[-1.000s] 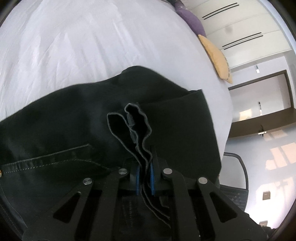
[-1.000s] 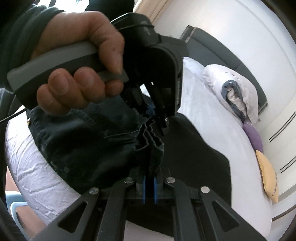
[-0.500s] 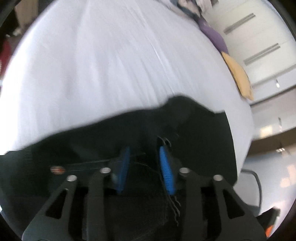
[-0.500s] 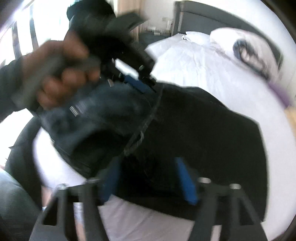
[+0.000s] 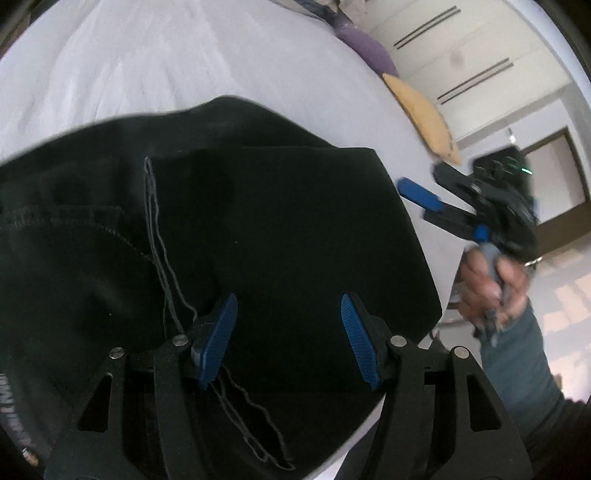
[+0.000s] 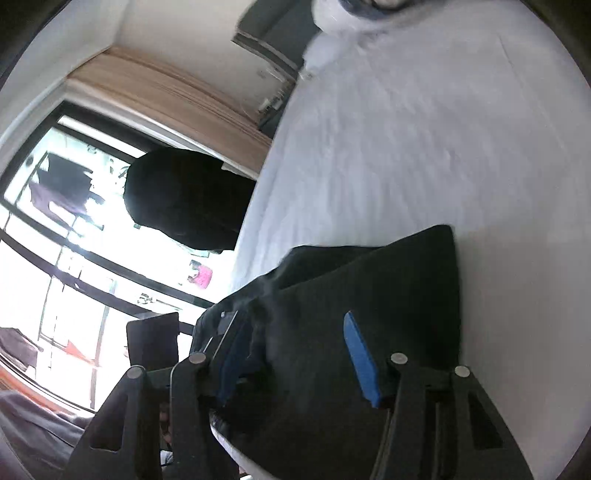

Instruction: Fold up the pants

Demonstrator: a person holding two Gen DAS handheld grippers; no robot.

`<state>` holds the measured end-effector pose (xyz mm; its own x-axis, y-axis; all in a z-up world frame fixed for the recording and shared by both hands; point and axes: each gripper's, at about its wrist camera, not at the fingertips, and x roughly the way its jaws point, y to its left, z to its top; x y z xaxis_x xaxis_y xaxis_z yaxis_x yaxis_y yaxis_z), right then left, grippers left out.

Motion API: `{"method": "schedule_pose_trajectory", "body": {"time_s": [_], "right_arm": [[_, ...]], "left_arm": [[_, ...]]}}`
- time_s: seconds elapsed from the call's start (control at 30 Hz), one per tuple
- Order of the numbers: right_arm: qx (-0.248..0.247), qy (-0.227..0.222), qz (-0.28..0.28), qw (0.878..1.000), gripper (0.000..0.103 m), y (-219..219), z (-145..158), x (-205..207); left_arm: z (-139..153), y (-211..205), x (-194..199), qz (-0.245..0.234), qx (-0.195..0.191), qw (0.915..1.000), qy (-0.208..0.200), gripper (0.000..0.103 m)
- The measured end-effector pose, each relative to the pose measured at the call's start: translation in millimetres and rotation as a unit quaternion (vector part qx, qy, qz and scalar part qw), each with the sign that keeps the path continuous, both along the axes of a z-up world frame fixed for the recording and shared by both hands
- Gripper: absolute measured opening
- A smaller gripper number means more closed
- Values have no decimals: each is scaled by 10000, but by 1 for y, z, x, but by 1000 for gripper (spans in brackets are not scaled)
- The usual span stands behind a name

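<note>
The black pants [image 5: 258, 229] lie folded on the white bed [image 5: 184, 55], with a hem edge and a stitched pocket seam at the left. My left gripper [image 5: 288, 332] is open and empty just above the folded cloth. My right gripper [image 6: 295, 354] is open and empty over the pants [image 6: 388, 295] near the bed's edge. The right gripper also shows in the left wrist view [image 5: 436, 188], open, held in a hand off the right side of the pants.
A yellow pillow [image 5: 424, 114] and a purple pillow [image 5: 365, 51] lie at the bed's far side. White bedding is heaped near the headboard [image 6: 332, 33]. A window [image 6: 55, 240] and a dark chair [image 6: 151, 343] stand beside the bed.
Both grippers were shut on the pants' bunched hem a second ago. Both have opened, let the cloth drop onto the bed, and moved apart.
</note>
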<state>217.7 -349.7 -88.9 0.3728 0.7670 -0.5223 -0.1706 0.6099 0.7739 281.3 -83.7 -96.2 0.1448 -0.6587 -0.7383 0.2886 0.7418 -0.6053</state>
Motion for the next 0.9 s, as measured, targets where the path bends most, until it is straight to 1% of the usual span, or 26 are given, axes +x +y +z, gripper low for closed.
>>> {"method": "schedule_pose_trajectory", "body": {"time_s": [0.03,0.1,0.13,0.17,0.2,0.23,0.27,0.33,0.37,0.4,0.47,0.53,0.6,0.73,0.77,0.8,0.83,0.87,0.9], "right_arm": [[130,111,100,9998,57,-1,-9,9],[76,230,90,9997,57,-2,-25,24],[221,302,120,9992,57,-5,-34,31],[319,358,149,9987,55,-7,-39,36],[395,512,218,9977,51,-9,-51,39],[400,592,250,9971,44,-12,-56,39],[418,622,285,9968,43,-15,-60,37],[543,604,343,9961,43,-21,-60,22],[549,584,372,9961,44,-23,-59,14],[537,559,423,9961,44,-24,-56,-1],[523,554,473,9960,44,-25,-57,-14],[450,591,605,9954,44,-22,-56,-43],[241,540,701,9958,44,-16,-53,-79],[196,399,383,9983,44,-19,-38,-130],[117,341,274,9990,46,-18,-32,-141],[85,262,194,9994,47,-16,-25,-152],[108,134,127,9998,47,-12,-17,-161],[173,-10,94,9998,47,-8,-9,-165],[199,-147,64,9997,47,0,-2,-167]], "left_arm": [[-1,2,1,8,-65,10000,11,57],[-2,11,2,-10,-150,9999,13,57],[-4,12,3,-15,-191,9998,7,57],[-6,13,3,-9,-235,9997,3,57],[-8,15,3,14,-287,9996,14,56],[-10,15,2,20,-308,9995,-1,56],[-11,16,2,18,-324,9995,-38,56],[-12,23,-3,-17,-320,9994,-118,56],[-14,34,-11,-37,-328,9993,-160,56],[-15,34,-13,-36,-340,9993,-178,56],[-18,33,-17,-4,-398,9991,-176,56],[-21,35,-18,35,-468,9988,-158,56],[-20,37,-21,90,-498,9986,-174,56],[-7,48,-37,368,-496,9977,-279,57],[1,54,-44,438,-462,9973,-359,62],[10,62,-54,523,-423,9963,-530,71],[21,70,-63,629,-395,9947,-710,75],[32,85,-79,859,-368,9906,-996,82],[39,95,-89,1005,-377,9879,-1119,86]]}}
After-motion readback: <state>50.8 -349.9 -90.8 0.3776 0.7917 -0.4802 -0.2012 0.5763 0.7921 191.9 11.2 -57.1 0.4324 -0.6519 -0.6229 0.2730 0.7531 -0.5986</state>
